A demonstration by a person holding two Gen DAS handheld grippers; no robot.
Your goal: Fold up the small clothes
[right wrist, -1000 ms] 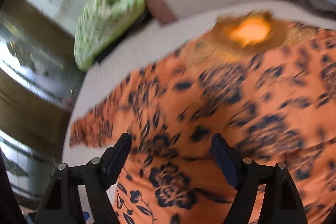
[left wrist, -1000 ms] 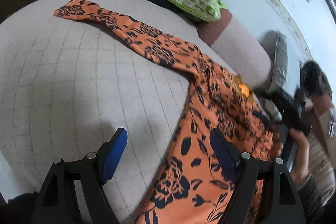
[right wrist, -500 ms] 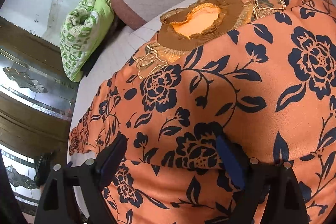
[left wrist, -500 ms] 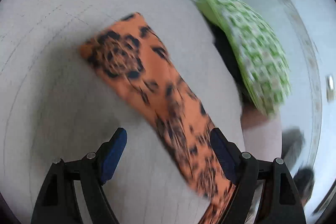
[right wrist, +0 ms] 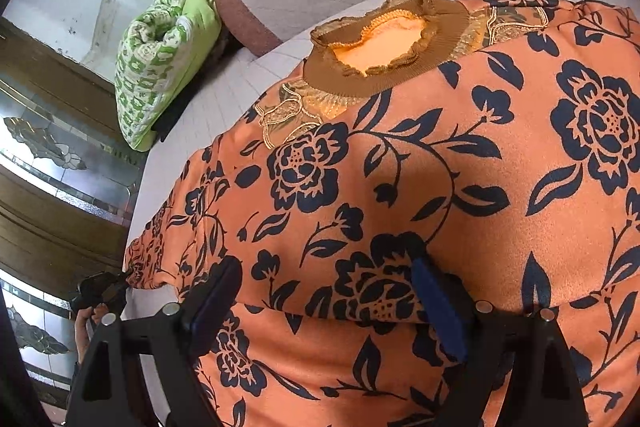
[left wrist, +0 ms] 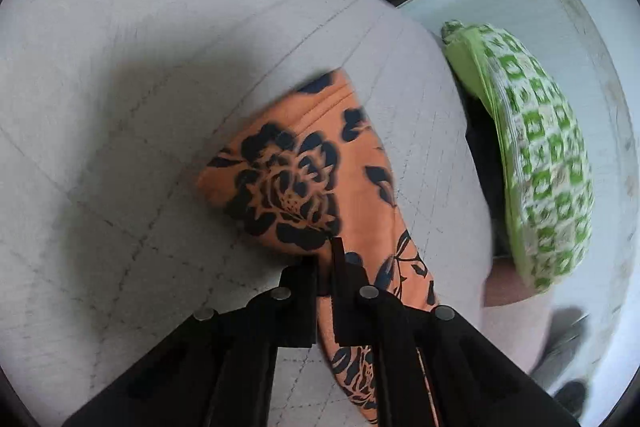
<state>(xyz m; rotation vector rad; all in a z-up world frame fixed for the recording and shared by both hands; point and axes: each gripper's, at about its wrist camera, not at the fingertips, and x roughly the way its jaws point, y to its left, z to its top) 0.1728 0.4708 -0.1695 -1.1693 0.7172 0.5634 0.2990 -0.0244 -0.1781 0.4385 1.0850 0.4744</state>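
Left wrist view: the left gripper point(left wrist: 325, 269) has just closed, its fingers pinching the orange floral top's point(left wrist: 304, 183) sleeve on the bed point(left wrist: 120, 67).

Right wrist view: the right gripper point(right wrist: 324, 301) is hovering open over the top's body, lying spread beneath its fingers; folding is barely begun.

a: the orange floral top point(right wrist: 460, 167) runs off the right and bottom edges of the right wrist view, so its hem and far sleeve are cut off.

b: in the left wrist view the sleeve cuff point(left wrist: 320, 95) is smeared by blur, and the dark shapes at lower right are unreadable.
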